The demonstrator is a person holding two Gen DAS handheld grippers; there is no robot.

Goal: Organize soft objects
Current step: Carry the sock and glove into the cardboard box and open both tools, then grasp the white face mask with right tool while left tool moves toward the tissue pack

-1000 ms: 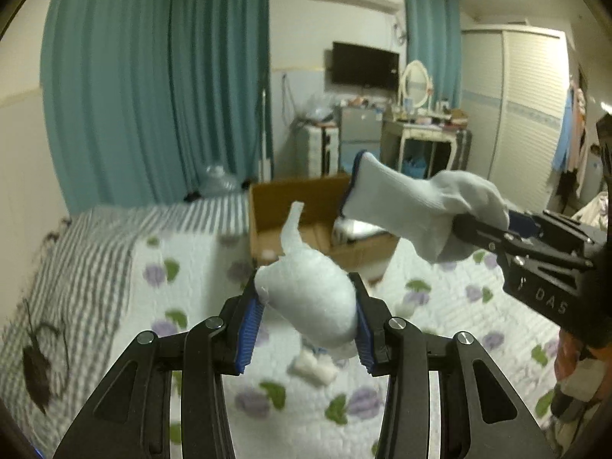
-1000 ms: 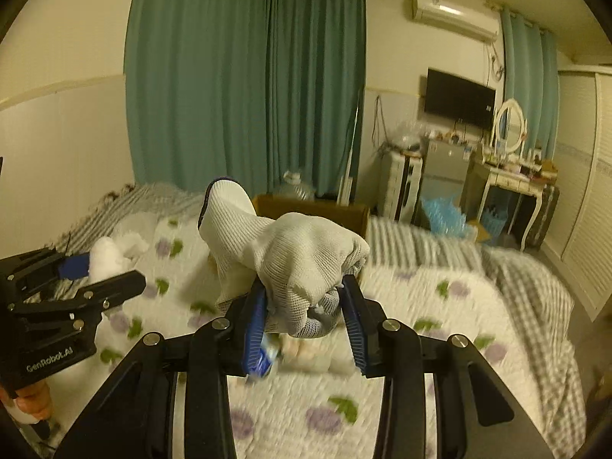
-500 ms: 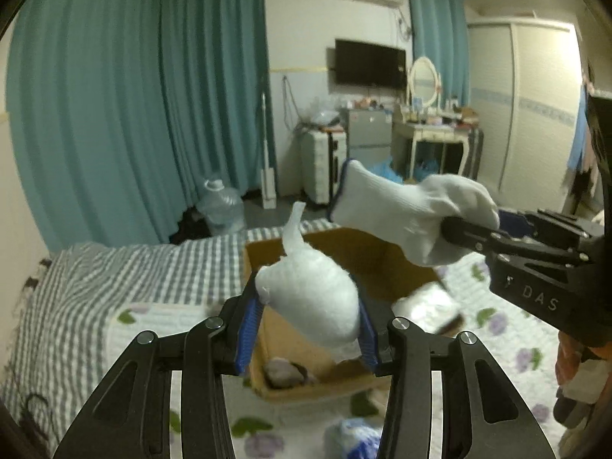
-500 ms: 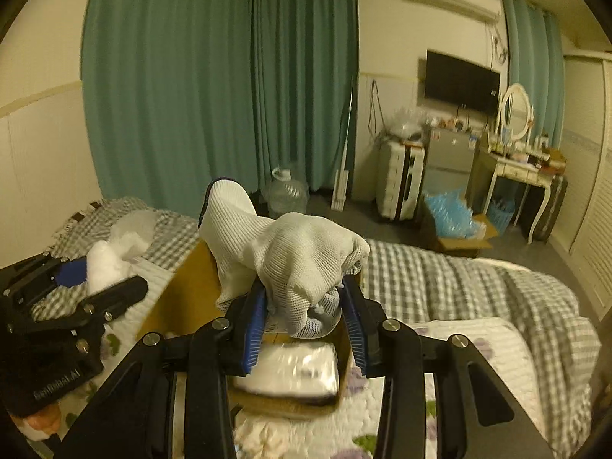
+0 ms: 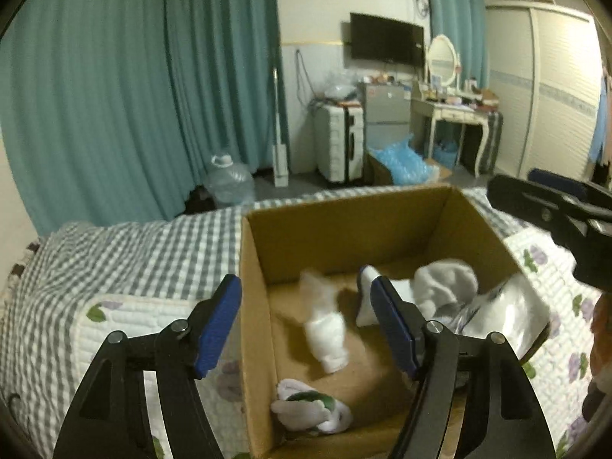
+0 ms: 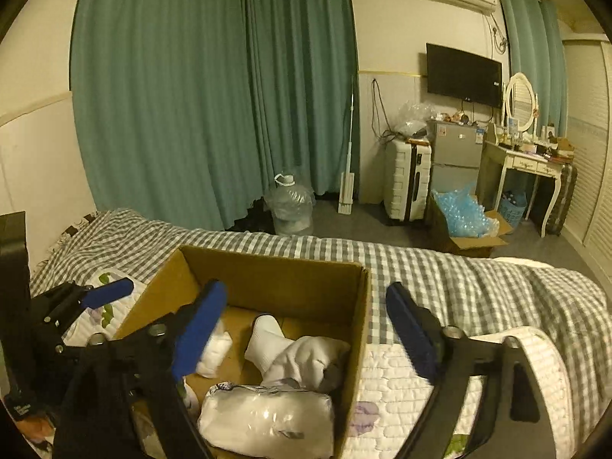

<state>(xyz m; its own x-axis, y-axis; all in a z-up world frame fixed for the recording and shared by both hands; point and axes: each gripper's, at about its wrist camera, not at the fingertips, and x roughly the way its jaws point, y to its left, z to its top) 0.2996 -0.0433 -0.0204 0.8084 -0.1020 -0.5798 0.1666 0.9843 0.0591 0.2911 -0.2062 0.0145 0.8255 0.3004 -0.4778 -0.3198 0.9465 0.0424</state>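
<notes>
Both socks (image 5: 327, 329) apparently loose in box (image 5: 344, 210), fingers (image 5: 218, 321) opening above

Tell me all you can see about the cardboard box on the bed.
The cardboard box is brown, plain and open at the top, standing upright on the quilted bed cover. Inside lie a small white sock bundle, a larger white sock, a plastic-wrapped white pack and a pale rolled item.

Both hand-held grippers (image 5: 306, 317) (image 6: 302, 329) opening, apparently empty
</notes>
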